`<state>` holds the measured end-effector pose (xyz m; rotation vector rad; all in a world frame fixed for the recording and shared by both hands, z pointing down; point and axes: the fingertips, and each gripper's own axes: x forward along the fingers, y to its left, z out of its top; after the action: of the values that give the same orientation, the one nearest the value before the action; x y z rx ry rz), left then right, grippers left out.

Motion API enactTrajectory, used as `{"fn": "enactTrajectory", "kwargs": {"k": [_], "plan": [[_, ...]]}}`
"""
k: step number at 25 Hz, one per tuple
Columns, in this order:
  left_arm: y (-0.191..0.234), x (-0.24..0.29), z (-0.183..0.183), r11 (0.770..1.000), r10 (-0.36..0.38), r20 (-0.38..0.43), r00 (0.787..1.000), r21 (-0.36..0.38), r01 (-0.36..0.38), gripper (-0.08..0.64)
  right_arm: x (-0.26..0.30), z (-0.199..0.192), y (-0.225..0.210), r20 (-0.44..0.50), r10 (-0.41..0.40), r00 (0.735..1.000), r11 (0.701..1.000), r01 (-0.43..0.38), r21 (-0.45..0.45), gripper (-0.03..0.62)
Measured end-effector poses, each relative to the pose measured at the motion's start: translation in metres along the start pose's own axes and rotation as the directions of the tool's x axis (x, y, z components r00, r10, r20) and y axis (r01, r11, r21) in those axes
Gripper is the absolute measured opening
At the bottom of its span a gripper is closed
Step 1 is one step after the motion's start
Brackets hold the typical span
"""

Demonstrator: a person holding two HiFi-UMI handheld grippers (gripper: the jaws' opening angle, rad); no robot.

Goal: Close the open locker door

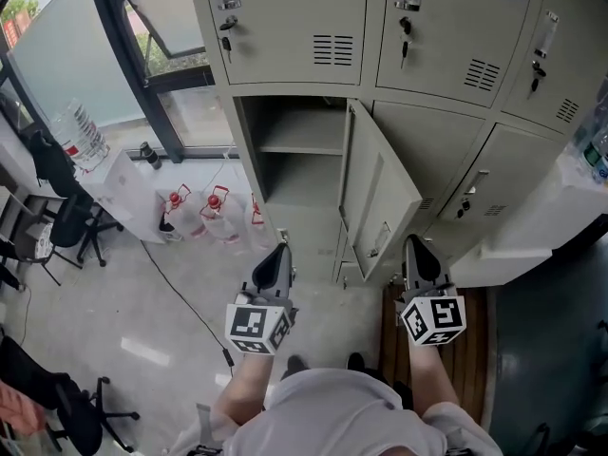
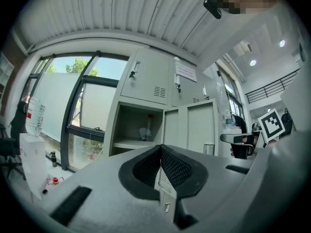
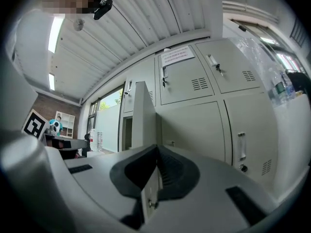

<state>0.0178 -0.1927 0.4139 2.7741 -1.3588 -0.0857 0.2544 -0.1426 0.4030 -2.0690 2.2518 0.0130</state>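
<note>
Left hand-held gripper (image 1: 278,248) and right hand-held gripper (image 1: 415,241) pinched empty — only left gripper view shows items (image 2: 146,131) on locker shelf (image 2: 127,143)

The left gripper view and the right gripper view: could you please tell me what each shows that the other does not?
Only the left gripper view shows the shelf inside the open compartment. Only the right gripper view shows the closed lower lockers beside it, one with a vertical handle. Both show the open locker door and the paper notice on an upper locker. Each also shows its own gripper, the left gripper and the right gripper, jaws together on nothing.
</note>
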Motion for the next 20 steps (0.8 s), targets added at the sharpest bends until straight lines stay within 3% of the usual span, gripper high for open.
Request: {"fn": "enactTrajectory", "kwargs": {"k": [10,20], "plan": [[0.010,-0.002,0.003,0.997,0.073,0.007,0.997,0.008,-0.073,0.008,0.018,-0.006,0.015,-0.010,0.087,0.996,0.996,-0.086,0.018,0.012],[0.053,-0.021,0.004,0.995,0.097,0.021,0.995,-0.010,-0.096,0.008,0.039,-0.006,0.075,-0.003,0.144,0.990,0.989,-0.144,0.017,0.012]]}}
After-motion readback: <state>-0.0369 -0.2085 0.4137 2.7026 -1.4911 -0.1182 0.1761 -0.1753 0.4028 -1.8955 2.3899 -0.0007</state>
